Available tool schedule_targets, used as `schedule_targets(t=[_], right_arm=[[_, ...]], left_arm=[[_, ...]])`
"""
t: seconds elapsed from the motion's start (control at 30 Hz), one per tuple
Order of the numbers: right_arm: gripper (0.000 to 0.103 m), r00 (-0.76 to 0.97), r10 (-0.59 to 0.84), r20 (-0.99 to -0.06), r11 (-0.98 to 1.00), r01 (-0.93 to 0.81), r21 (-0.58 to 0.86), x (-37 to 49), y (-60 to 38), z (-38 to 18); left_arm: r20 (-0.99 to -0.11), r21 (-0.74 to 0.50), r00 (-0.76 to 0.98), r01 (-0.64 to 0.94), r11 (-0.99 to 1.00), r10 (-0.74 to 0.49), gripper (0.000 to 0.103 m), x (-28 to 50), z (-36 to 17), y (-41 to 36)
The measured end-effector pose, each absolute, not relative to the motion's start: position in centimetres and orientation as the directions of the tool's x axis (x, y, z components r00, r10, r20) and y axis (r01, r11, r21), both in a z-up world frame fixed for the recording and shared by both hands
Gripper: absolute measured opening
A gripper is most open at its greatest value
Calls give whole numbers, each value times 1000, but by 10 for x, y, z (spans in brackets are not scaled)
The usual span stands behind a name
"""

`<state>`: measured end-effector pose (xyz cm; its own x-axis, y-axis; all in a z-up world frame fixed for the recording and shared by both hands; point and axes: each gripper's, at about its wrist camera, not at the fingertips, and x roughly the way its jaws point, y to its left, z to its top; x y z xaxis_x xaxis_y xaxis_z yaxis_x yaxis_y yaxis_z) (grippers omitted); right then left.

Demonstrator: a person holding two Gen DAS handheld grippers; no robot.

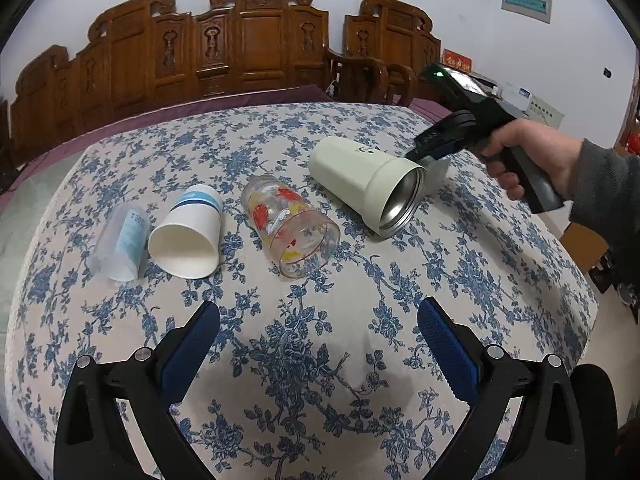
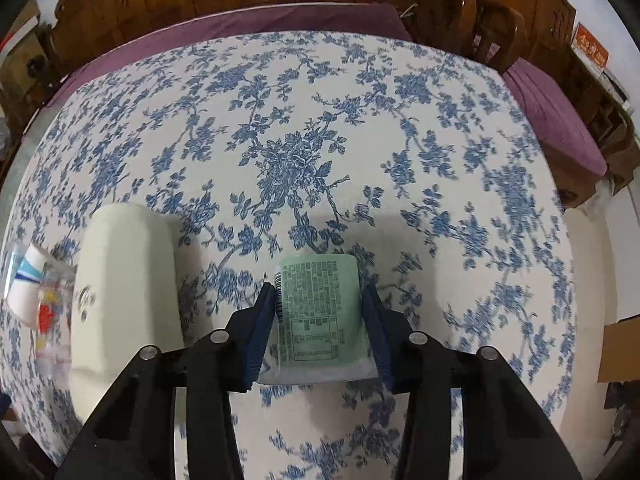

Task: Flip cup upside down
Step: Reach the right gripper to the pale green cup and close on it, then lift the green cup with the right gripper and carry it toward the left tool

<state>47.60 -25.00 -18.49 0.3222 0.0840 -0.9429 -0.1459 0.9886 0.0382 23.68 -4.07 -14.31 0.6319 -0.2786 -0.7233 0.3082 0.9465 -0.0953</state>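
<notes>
- the right gripper is clamped on a green-labelled cup, its blue pads pressed against both sides; the cup is held over the floral tablecloth, toward the near edge of the table.
- the cup's label carries dense printed text and a barcode strip, too small and blurred to read.
- the left gripper hangs wide open with nothing between its fingers, above the near edge of the table.
- four other cups lie on their sides in a row across the table's middle: a cream insulated tumbler with a steel interior and a small dark face-like mark, a clear glass printed with red and yellow figures, a white paper cup with blue bands, and a clear plastic cup with a pale blue label, its writing unreadable.
- in the left wrist view the right gripper sits just beyond the tumbler's open mouth, toward the right edge.
- carved wooden chairs stand behind the far edge.
</notes>
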Motion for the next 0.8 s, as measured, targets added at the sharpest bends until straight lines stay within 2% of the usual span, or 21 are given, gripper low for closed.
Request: schedule_targets(t=[0.37, 0.8], right_arm=[[46, 396, 183, -900, 975, -188, 116, 379, -257, -144], [47, 332, 348, -877, 908, -353, 227, 260, -168, -145]], left_arm=[[-715, -56, 665, 255, 965, -217, 95, 197, -123, -27], [-716, -63, 677, 176, 982, -168, 95, 147, -112, 7]])
